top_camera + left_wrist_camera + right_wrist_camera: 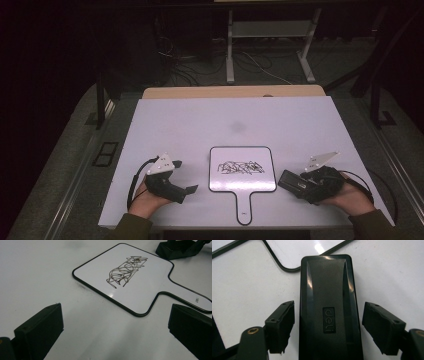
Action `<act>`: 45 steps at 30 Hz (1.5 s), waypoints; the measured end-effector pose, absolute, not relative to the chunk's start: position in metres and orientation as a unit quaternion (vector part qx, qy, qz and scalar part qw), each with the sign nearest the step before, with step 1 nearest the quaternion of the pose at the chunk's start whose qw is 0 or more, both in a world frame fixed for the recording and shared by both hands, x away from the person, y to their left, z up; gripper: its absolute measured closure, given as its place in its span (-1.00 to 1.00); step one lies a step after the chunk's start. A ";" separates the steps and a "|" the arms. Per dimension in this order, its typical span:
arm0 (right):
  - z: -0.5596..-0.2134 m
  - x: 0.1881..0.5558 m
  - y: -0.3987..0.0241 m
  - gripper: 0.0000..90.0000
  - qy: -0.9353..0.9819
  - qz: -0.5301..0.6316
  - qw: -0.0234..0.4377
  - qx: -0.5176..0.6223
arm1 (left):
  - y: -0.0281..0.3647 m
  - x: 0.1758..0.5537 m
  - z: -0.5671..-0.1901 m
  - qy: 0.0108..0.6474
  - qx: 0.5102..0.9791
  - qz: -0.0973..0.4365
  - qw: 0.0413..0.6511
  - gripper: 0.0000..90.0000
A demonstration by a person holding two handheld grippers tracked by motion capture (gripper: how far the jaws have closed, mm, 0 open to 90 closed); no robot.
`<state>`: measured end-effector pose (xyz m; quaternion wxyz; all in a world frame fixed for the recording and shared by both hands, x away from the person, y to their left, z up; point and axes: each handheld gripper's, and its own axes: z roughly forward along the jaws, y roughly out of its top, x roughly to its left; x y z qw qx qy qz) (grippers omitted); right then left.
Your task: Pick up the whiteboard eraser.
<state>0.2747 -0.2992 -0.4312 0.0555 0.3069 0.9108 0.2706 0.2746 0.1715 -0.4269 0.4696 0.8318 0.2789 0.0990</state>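
Observation:
A small white handheld whiteboard (242, 181) with a black rim and a short handle lies near the table's front edge, and a black scribble (241, 167) fills its middle. The left gripper view shows this whiteboard (147, 287) and its scribble (126, 271) ahead and to the right. My left gripper (185, 176) rests left of it, open, with nothing between the jaws (115, 322). Right of the board lies a black eraser (291, 181). My right gripper (300, 184) straddles that eraser (328, 290), jaws close beside its long sides with thin gaps showing (328, 325).
The white tabletop (225, 120) stretches away behind the whiteboard. A wooden edge (235, 91) shows at its far side. Beyond it stand a desk frame (230, 50) and cables on the dark floor. A hand holds each gripper at the table's front edge.

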 end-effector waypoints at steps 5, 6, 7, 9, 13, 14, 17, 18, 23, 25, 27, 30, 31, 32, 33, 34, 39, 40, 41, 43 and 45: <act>-0.429 0.273 -0.297 -0.20 0.914 0.265 0.062 0.300 | 0.171 0.275 -0.427 0.278 0.832 0.099 0.470 -1.00; -0.428 0.273 -0.297 -0.17 0.915 0.264 0.066 0.298 | 0.171 0.274 -0.427 0.279 0.831 0.098 0.471 -1.00; -0.428 0.273 -0.297 -0.17 0.915 0.264 0.066 0.298 | 0.171 0.274 -0.427 0.279 0.831 0.098 0.471 -1.00; -0.428 0.273 -0.297 -0.17 0.917 0.261 0.067 0.294 | 0.171 0.275 -0.427 0.278 0.832 0.099 0.470 -1.00; -0.430 0.272 -0.294 -0.16 0.919 0.251 0.072 0.294 | 0.171 0.275 -0.427 0.278 0.832 0.099 0.470 -1.00; -0.430 0.272 -0.294 -0.16 0.920 0.251 0.073 0.293 | 0.172 0.275 -0.426 0.277 0.833 0.100 0.469 -1.00; -0.430 0.272 -0.294 -0.16 0.921 0.247 0.072 0.291 | 0.172 0.275 -0.426 0.277 0.833 0.099 0.469 -1.00; -0.429 0.273 -0.293 -0.15 0.922 0.245 0.071 0.290 | 0.172 0.275 -0.426 0.277 0.832 0.099 0.469 -1.00; -0.429 0.275 -0.292 -0.15 0.924 0.240 0.064 0.291 | 0.172 0.274 -0.426 0.278 0.832 0.100 0.469 -1.00; -0.428 0.276 -0.292 -0.15 0.925 0.238 0.062 0.290 | 0.172 0.274 -0.426 0.277 0.832 0.100 0.469 -1.00; -0.428 0.276 -0.292 -0.15 0.925 0.238 0.062 0.290 | 0.172 0.274 -0.426 0.278 0.832 0.100 0.469 -1.00; -0.428 0.277 -0.293 -0.14 0.923 0.240 0.055 0.294 | 0.172 0.274 -0.426 0.277 0.832 0.100 0.469 -1.00; -0.428 0.277 -0.293 -0.14 0.924 0.240 0.056 0.293 | 0.172 0.274 -0.426 0.277 0.832 0.099 0.470 -1.00; -0.428 0.277 -0.293 -0.14 0.923 0.240 0.056 0.294 | 0.172 0.274 -0.426 0.277 0.832 0.099 0.470 -1.00; -0.427 0.277 -0.293 -0.14 0.923 0.240 0.056 0.296 | 0.172 0.274 -0.426 0.277 0.832 0.099 0.470 -1.00; -0.427 0.278 -0.294 -0.14 0.921 0.244 0.050 0.299 | 0.172 0.274 -0.426 0.277 0.832 0.099 0.470 -1.00; -0.422 0.279 -0.297 -0.13 0.916 0.258 0.046 0.305 | 0.171 0.274 -0.426 0.273 0.835 0.098 0.468 -1.00; -0.422 0.280 -0.298 -0.13 0.914 0.261 0.047 0.305 | 0.171 0.274 -0.426 0.275 0.834 0.098 0.469 -1.00; -0.422 0.280 -0.298 -0.13 0.914 0.261 0.047 0.305 | 0.171 0.274 -0.426 0.274 0.834 0.098 0.469 -1.00; -0.419 0.282 -0.299 -0.13 0.912 0.266 0.047 0.309 | 0.171 0.274 -0.426 0.273 0.835 0.099 0.468 -1.00; -0.417 0.284 -0.298 -0.13 0.911 0.267 0.044 0.310 | 0.171 0.274 -0.427 0.271 0.835 0.100 0.467 -1.00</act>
